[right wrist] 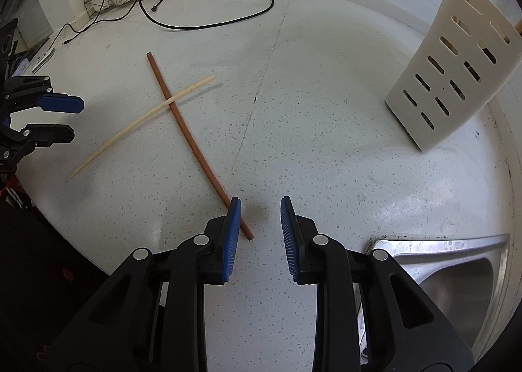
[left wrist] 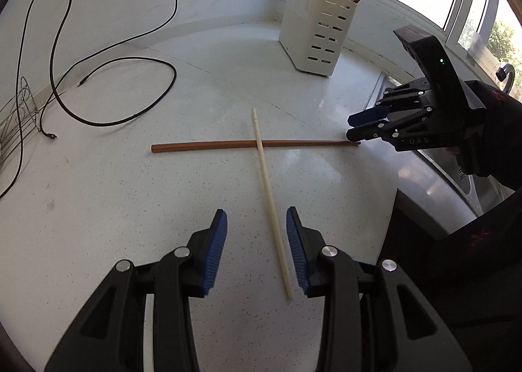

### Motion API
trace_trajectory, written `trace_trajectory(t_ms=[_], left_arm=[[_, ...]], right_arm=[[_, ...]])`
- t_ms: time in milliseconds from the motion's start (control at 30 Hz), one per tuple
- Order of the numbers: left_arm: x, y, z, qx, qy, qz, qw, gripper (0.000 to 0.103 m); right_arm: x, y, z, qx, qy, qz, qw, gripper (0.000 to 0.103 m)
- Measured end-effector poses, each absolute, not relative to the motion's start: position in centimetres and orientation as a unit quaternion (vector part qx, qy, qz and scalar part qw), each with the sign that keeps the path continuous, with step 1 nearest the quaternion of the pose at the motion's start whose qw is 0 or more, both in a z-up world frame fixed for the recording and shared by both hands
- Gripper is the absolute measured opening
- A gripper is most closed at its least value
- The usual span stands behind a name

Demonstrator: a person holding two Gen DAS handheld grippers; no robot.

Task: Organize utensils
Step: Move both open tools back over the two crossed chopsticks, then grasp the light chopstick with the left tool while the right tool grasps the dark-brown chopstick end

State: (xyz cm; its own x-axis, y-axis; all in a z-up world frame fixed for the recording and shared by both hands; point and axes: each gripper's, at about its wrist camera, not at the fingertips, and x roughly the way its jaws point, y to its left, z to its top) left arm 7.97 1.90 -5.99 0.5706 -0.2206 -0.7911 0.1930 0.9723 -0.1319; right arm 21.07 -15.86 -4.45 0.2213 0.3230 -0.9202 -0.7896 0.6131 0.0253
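On the white bench (left wrist: 114, 209) a pale chopstick (left wrist: 270, 205) lies across a brown chopstick (left wrist: 202, 145), well apart from the slotted holder (left wrist: 318, 32). The left gripper (left wrist: 256, 249) has its jaws apart around the pale one, not pressing it. The right gripper (right wrist: 260, 238) is closing its jaws, still apart, beside the brown chopstick's near end.

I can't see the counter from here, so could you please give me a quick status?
Left gripper open around cream chopstick. Right gripper closing at brown chopstick end, not gripped. Cream lies across brown.
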Motion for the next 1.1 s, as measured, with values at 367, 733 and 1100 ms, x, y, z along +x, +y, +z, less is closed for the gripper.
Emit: trace_trajectory(t_ms=[367,733,1100], left_arm=[[6.5,0.8,-6.4,0.004,0.465,-0.135,0.875,0.037],[6.0,0.2,-7.6,0.011,0.484,-0.153,0.862,0.028],[6.1,0.4,-8.1,0.011,0.497,-0.149,0.855,0.022]], right_arm=[[20.8,-15.4,-4.7,-0.248,0.49,0.383,0.743,0.022],[20.6,-16.7,-3.9,-0.223,0.49,0.396,0.744,0.022],[20.2,-16.6,-4.7,-0.232,0.499,0.394,0.736,0.021]])
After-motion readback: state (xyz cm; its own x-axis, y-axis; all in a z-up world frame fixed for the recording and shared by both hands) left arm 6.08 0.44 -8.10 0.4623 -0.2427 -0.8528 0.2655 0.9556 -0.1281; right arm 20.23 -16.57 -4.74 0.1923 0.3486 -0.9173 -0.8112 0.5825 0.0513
